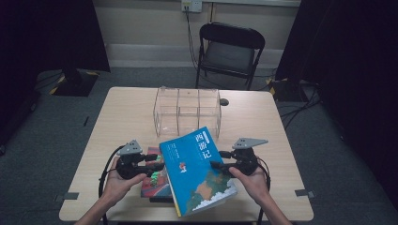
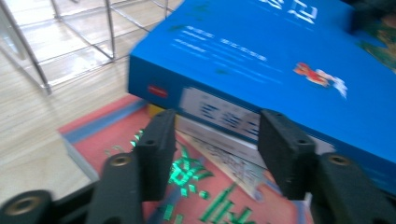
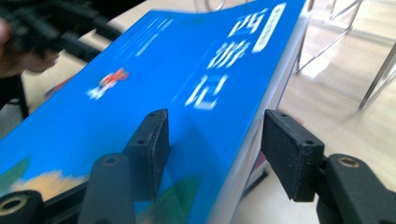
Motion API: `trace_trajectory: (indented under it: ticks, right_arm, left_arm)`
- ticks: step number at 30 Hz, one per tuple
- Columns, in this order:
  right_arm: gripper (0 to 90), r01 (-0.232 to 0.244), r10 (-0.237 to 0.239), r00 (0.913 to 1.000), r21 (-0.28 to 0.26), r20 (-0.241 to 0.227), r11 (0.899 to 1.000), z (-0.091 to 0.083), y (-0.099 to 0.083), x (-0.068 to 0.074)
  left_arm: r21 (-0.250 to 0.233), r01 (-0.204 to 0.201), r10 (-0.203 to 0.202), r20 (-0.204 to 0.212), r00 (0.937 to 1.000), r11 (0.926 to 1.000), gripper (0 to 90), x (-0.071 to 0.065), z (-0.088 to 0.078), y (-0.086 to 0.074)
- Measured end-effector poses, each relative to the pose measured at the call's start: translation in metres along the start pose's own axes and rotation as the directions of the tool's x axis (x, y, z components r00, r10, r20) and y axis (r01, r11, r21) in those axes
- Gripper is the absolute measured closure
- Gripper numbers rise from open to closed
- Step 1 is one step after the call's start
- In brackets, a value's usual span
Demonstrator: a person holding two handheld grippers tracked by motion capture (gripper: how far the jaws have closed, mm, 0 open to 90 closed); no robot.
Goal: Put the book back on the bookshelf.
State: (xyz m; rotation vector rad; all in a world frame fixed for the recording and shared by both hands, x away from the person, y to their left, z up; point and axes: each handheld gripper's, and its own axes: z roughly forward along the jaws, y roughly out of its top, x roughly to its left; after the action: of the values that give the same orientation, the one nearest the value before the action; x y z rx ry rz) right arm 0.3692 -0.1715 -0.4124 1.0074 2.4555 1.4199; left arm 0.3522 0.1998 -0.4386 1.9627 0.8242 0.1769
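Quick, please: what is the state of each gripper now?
Left gripper: open, jaws at the blue book's spine.
Right gripper: open, jaws astride the book's edge.

Your left gripper (image 1: 157, 165) and right gripper (image 1: 217, 164) pointed inward toward each other, each cradled in an upturned hand. Both sets of jaws stood apart. Your forearms came in low.

two books (image 1: 199, 171), one clear organizer (image 1: 187, 110)

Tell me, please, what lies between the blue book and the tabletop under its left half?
In the high view, the blue book rests tilted on a red-covered book, itself stacked on darker books on the table. The left gripper view shows the red cover's green lettering.
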Motion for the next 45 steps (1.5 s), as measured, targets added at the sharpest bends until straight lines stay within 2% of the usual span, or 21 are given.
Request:
trace_trajectory:
  ticks: [2, 4, 5, 7, 9, 10, 13, 17, 20, 22, 23, 26, 28, 30, 31, 35, 39, 43, 45]
  right_arm:
    - [42.4, -0.007, 0.007, 1.0, -0.005, -0.005, 1.0, 0.006, 0.002, -0.004]
    - [40.7, -0.012, 0.012, 0.9999, -0.005, -0.005, 1.0, 0.008, 0.001, -0.004]
    - [38.5, -0.013, 0.013, 0.9999, 0.0, -0.01, 1.0, 0.008, 0.0, -0.004]
    - [37.7, -0.02, 0.02, 0.9997, 0.004, -0.015, 1.0, 0.008, -0.002, -0.003]
    - [37.7, -0.025, 0.025, 0.9997, 0.002, -0.004, 1.0, 0.007, -0.003, -0.002]
    - [37.3, -0.025, 0.025, 0.9997, 0.006, 0.002, 1.0, 0.006, -0.003, -0.001]
    - [35.7, -0.028, 0.028, 0.9995, 0.013, 0.014, 1.0, 0.003, -0.005, 0.002]
    - [35.1, -0.026, 0.026, 0.9994, 0.013, 0.022, 1.0, -0.003, -0.01, 0.005]
    - [34.1, -0.022, 0.021, 0.9991, 0.012, 0.038, 1.0, -0.007, -0.013, 0.009]
    - [32.9, -0.029, 0.028, 0.9983, 0.016, 0.052, 0.999, -0.01, -0.015, 0.014]
    - [29.8, -0.025, 0.024, 0.9981, 0.023, 0.057, 0.999, -0.01, -0.015, 0.017]
    - [28.9, -0.029, 0.027, 0.9974, 0.021, 0.067, 0.999, -0.012, -0.019, 0.023]
    - [28.7, -0.025, 0.024, 0.9977, 0.013, 0.063, 1.0, -0.013, -0.02, 0.023]
    - [27.5, -0.018, 0.017, 0.9983, 0.008, 0.056, 1.0, -0.013, -0.02, 0.022]
    - [27.0, -0.011, 0.011, 0.9983, 0.003, 0.057, 1.0, -0.012, -0.019, 0.02]
    - [24.0, -0.006, 0.007, 0.9983, -0.002, 0.058, 1.0, -0.006, -0.013, 0.013]
    - [22.9, 0.019, -0.017, 0.9959, -0.019, 0.088, 1.0, -0.001, -0.003, 0.008]
    - [22.1, 0.005, -0.002, 0.9947, -0.027, 0.102, 1.0, 0.008, 0.004, 0.0]
    - [19.5, 0.003, -0.001, 0.9938, -0.018, 0.111, 1.0, 0.013, 0.003, 0.0]
  left_arm:
    - [0.016, 0.0, 0.001, -0.02, 0.9998, 0.9999, 56.2, -0.002, 0.002, -0.001]
    - [0.064, -0.016, 0.019, -0.046, 0.9987, 0.9978, 57.2, -0.002, 0.008, -0.006]
    - [0.062, -0.016, 0.019, -0.061, 0.998, 0.998, 58.4, 0.0, 0.01, -0.007]
    - [0.049, 0.032, -0.03, -0.039, 0.9988, 0.9983, 59.5, 0.004, 0.01, -0.006]
    - [0.039, 0.043, -0.042, -0.022, 0.9989, 0.9983, 58.9, 0.008, 0.012, -0.006]
    - [0.044, 0.03, -0.029, -0.022, 0.9993, 0.9986, 59.0, 0.009, 0.013, -0.005]
    - [0.035, 0.04, -0.039, -0.032, 0.9987, 0.9986, 58.6, 0.011, 0.018, -0.002]
    - [0.012, 0.058, -0.056, -0.083, 0.9949, 0.9983, 58.2, 0.013, 0.026, 0.003]
    - [0.026, 0.036, -0.032, -0.127, 0.9914, 0.999, 56.0, 0.014, 0.032, 0.009]
    - [0.031, 0.027, -0.023, -0.137, 0.9903, 0.9991, 54.6, 0.014, 0.034, 0.011]
    - [0.027, 0.034, -0.03, -0.135, 0.9904, 0.9991, 54.4, 0.014, 0.035, 0.011]
    - [0.022, 0.035, -0.032, -0.134, 0.9905, 0.9992, 53.9, 0.014, 0.035, 0.011]
    - [0.02, 0.047, -0.045, -0.102, 0.9938, 0.9987, 52.6, 0.014, 0.032, 0.01]
    - [0.019, 0.056, -0.055, -0.063, 0.9965, 0.9983, 45.9, 0.014, 0.027, 0.008]
    - [0.024, 0.052, -0.051, -0.054, 0.9972, 0.9983, 44.4, 0.012, 0.026, 0.007]
    - [0.039, 0.015, -0.012, -0.08, 0.9967, 0.9991, 42.6, 0.007, 0.026, 0.005]
    - [0.023, -0.024, 0.025, -0.076, 0.9968, 0.9994, 41.1, 0.007, 0.026, 0.0]
    - [0.008, -0.065, 0.065, -0.119, 0.9908, 0.9979, 41.0, 0.002, 0.027, -0.004]
    - [-0.006, -0.065, 0.064, -0.127, 0.9899, 0.9979, 41.0, 0.001, 0.028, -0.006]
